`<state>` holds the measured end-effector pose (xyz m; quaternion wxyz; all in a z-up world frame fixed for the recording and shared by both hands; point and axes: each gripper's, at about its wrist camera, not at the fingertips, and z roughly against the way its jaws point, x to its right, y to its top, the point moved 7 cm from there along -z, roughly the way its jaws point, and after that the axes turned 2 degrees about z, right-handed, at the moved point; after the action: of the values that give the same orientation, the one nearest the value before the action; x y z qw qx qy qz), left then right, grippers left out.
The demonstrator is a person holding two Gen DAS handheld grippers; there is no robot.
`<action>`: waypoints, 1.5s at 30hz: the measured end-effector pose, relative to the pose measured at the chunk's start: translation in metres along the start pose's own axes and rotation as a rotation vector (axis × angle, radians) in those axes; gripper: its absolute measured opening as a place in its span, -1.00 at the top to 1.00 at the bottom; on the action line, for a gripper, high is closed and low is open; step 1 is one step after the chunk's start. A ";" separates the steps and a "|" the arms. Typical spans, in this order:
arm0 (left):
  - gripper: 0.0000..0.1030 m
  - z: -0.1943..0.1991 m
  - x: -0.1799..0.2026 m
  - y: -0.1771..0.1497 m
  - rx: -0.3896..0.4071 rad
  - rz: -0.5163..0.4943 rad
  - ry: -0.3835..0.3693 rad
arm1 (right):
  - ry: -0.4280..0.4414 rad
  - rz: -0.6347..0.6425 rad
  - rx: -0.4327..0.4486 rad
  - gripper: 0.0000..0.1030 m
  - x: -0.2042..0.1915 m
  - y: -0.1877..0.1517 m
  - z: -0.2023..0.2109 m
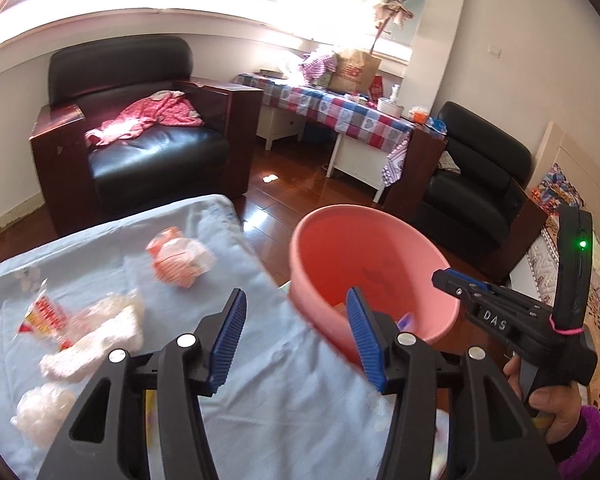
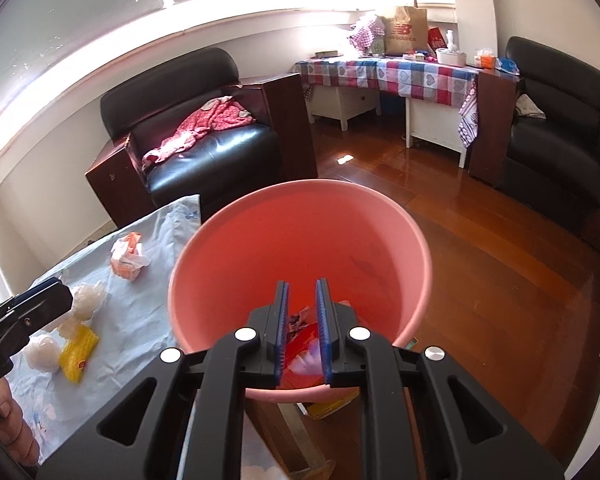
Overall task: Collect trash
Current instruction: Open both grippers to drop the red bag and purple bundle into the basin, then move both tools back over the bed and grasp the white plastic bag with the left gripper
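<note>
Left wrist view looks down on a surface draped in a pale blue cloth (image 1: 284, 392). Going from its left edge: a white crumpled plastic wad (image 1: 44, 414) near the near-left corner, a red-and-white wrapper (image 1: 40, 318) with a white fluffy piece (image 1: 100, 340) just beside it, then an orange-and-white crumpled packet (image 1: 180, 258) farther back toward the far edge. The left gripper (image 1: 296, 340) hangs over the cloth's right edge with its blue pads spread wide and nothing between them. Just right of that edge stands the pink basin (image 1: 320, 240), with colourful scraps lying in its bottom. At the far right a hand (image 1: 548, 404) holds the other tool.

Right wrist view shows the same cloth at left, where a yellow wrapper (image 2: 78, 354) lies near its near edge beside the white wads. The right gripper (image 2: 302, 332) sits over the basin's near rim, jaws parted only narrowly; red and patterned trash (image 2: 300, 320) shows in the gap, but I cannot tell whether the pads press on it or it simply lies in the basin below.
</note>
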<state>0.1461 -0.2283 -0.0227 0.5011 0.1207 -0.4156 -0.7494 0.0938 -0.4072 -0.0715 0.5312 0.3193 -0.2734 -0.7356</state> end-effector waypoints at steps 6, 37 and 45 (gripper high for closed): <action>0.00 0.039 -0.049 -0.015 0.029 0.091 0.075 | 0.045 0.049 0.023 0.21 -0.030 0.000 0.010; 0.31 0.075 -0.194 -0.094 -0.066 0.319 0.301 | 0.213 0.229 -0.105 0.21 -0.147 -0.035 -0.012; 0.67 0.081 -0.191 -0.094 -0.053 0.309 0.276 | 0.227 0.233 -0.131 0.21 -0.157 -0.039 -0.020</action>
<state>0.1259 -0.0109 -0.0875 0.6653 0.1437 -0.3367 -0.6506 0.1216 -0.2475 -0.0852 0.6602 0.3309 -0.1983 -0.6444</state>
